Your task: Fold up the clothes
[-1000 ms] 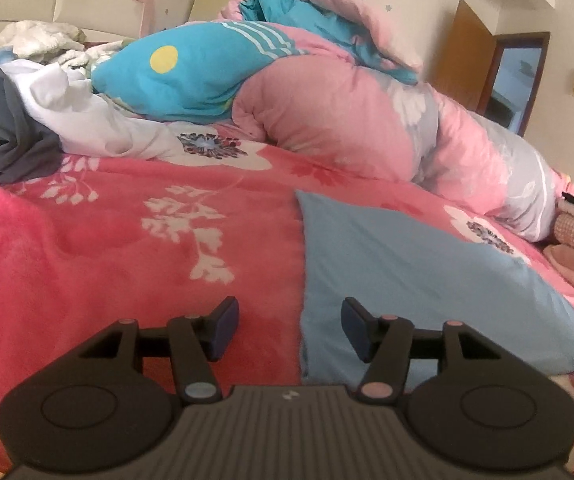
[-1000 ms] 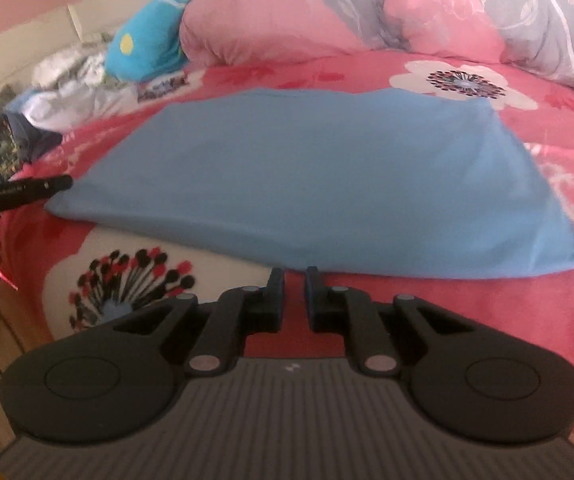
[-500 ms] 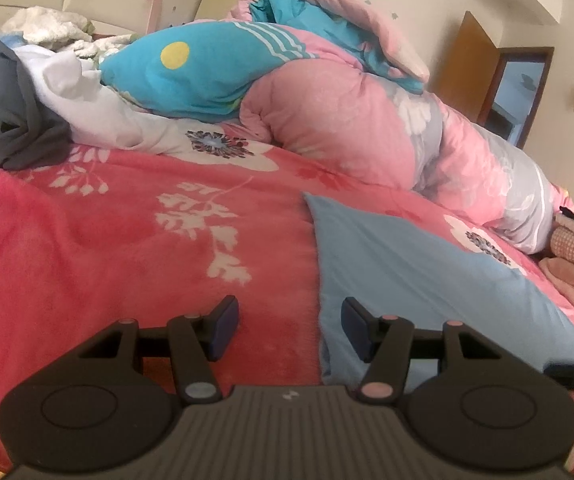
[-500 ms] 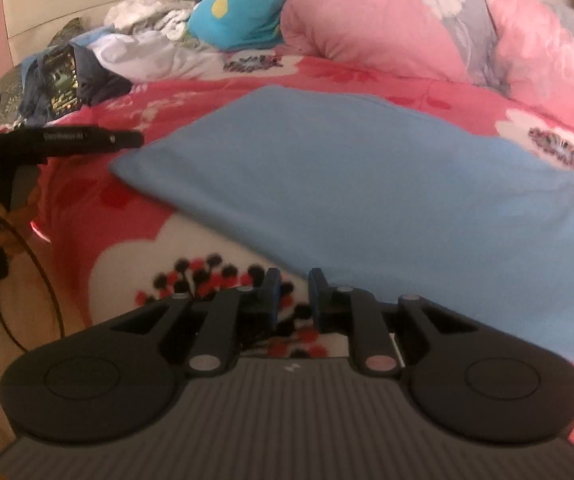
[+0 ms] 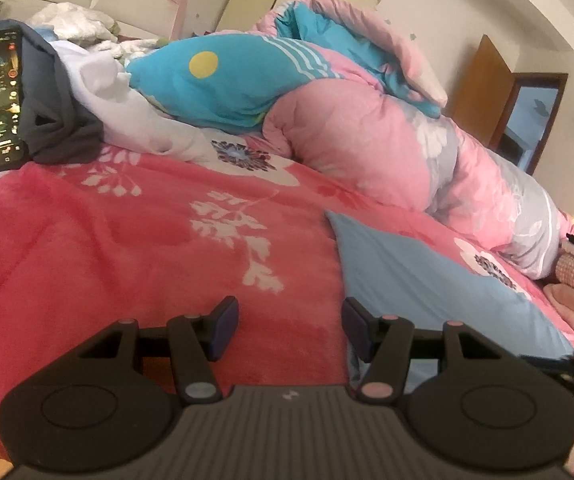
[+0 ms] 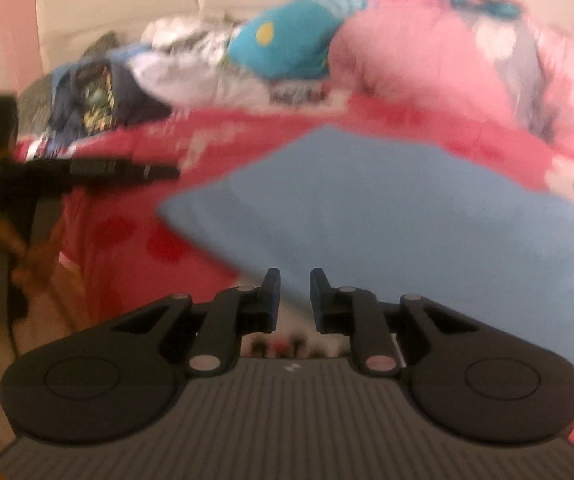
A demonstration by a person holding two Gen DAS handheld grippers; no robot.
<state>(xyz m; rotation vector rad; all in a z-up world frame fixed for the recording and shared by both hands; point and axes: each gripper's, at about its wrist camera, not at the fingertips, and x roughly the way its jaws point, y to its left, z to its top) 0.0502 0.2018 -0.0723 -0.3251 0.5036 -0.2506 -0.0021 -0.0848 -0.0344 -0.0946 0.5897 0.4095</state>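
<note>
The blue cloth (image 5: 427, 280) lies flat on the red blanket (image 5: 127, 248). My left claw (image 5: 291, 326) hangs spread wide and empty at its near corner, and my right claw (image 6: 295, 294) is parted a little, also empty, over its near edge. For a clean fold I'd pinch only the hem and not the blanket beneath, and the bare blanket to the left gives room, while the quilt heap (image 5: 367, 128) crowds the far side.

right tool (image 6: 291, 294) jaws parted slightly wider, swung left along blue cloth (image 6: 407, 216) edge

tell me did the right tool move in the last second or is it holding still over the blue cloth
Yes. The right tool has swung left: the blue cloth now sits further right in its view, and the headboard has come into sight.
</note>
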